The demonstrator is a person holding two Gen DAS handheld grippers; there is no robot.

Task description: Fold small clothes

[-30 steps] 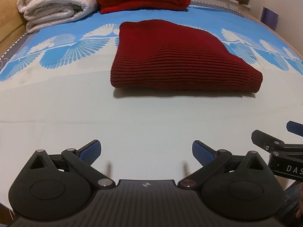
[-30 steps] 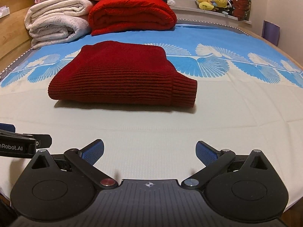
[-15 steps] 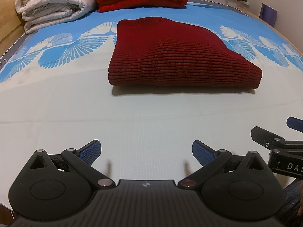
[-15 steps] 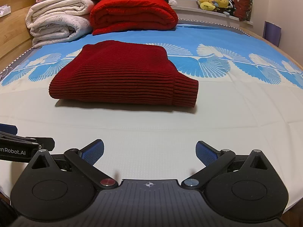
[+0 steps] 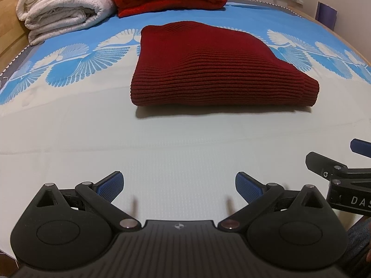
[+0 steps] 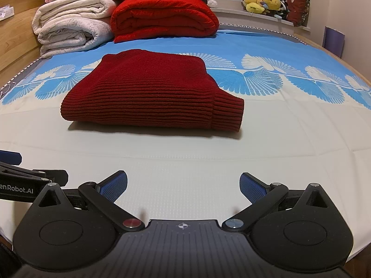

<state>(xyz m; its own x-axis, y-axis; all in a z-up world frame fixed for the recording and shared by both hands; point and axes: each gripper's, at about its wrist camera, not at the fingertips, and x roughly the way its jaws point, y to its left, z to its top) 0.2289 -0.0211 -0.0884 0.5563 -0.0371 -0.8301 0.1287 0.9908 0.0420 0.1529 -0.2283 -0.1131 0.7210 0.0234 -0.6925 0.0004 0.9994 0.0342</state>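
A dark red ribbed knit sweater (image 5: 213, 69) lies folded into a compact rectangle on the bed; it also shows in the right wrist view (image 6: 150, 92). My left gripper (image 5: 178, 185) is open and empty, low over the pale sheet, well short of the sweater. My right gripper (image 6: 183, 185) is open and empty, likewise short of the sweater. The right gripper shows at the right edge of the left wrist view (image 5: 343, 173), and the left gripper shows at the left edge of the right wrist view (image 6: 27, 176).
The bed sheet (image 6: 266, 162) is pale near me and blue-patterned farther back. A folded red blanket (image 6: 162, 18) and a stack of white blankets (image 6: 69, 30) sit at the head. Plush toys (image 6: 262, 2) line the window sill. A wooden headboard (image 6: 14, 41) runs along the left.
Both grippers stay open and empty. The left view has tilted slightly, so the sweater sits a little lower and closer in frame. The sweater itself has not moved.
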